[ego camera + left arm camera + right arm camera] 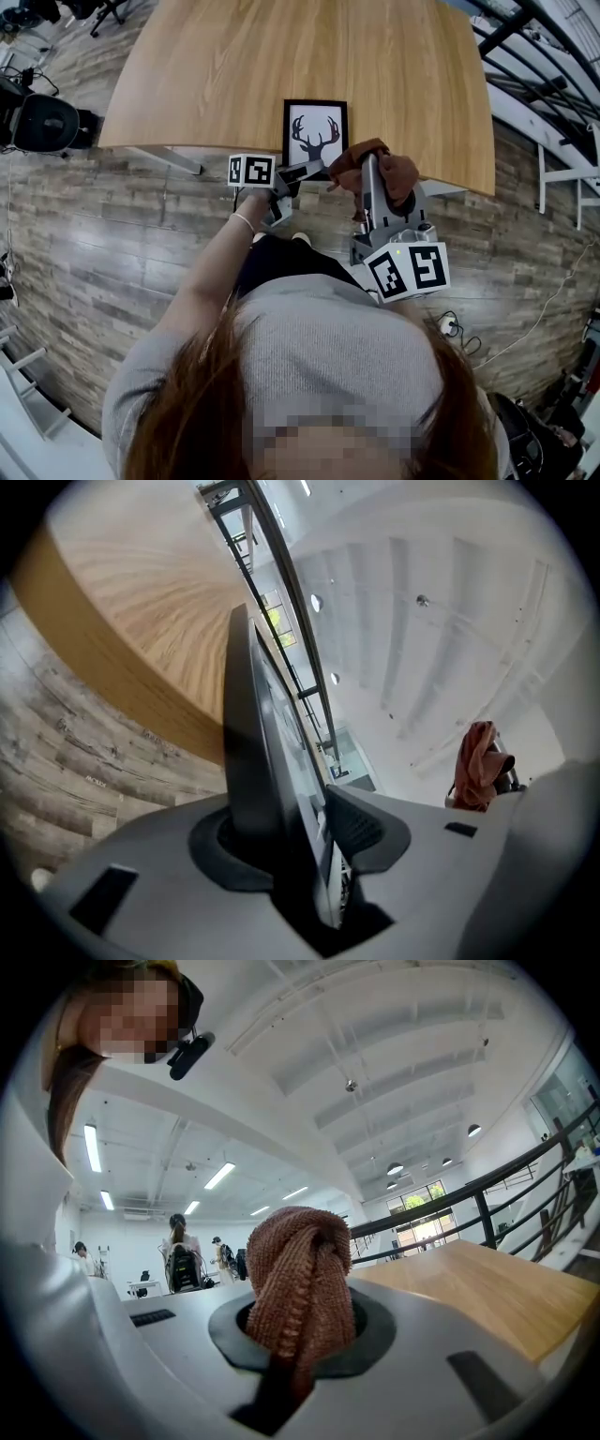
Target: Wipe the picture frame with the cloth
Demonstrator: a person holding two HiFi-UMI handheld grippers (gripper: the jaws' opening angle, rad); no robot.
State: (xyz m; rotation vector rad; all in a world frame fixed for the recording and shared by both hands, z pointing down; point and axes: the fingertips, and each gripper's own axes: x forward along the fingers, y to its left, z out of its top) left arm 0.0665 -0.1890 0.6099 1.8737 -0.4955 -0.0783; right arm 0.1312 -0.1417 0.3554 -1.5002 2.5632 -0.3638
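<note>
A black picture frame (315, 133) with a deer-antler print is at the near edge of the wooden table (281, 47). My left gripper (305, 173) is shut on its lower edge. In the left gripper view the frame (253, 724) stands edge-on between the pads of my left gripper (309, 846), which press on both faces. My right gripper (368, 164) is just right of the frame, shut on a bunched brown cloth (398, 173). In the right gripper view the cloth (300, 1279) bulges out of the jaws and hides the fingertips. The cloth (478, 766) also shows in the left gripper view.
The table's front edge runs left and right of the frame, above grey plank floor (112, 244). A black chair (47, 122) is at far left and a metal railing (534, 56) at right. A cable (525, 328) lies on the floor. People (178, 1251) are far off.
</note>
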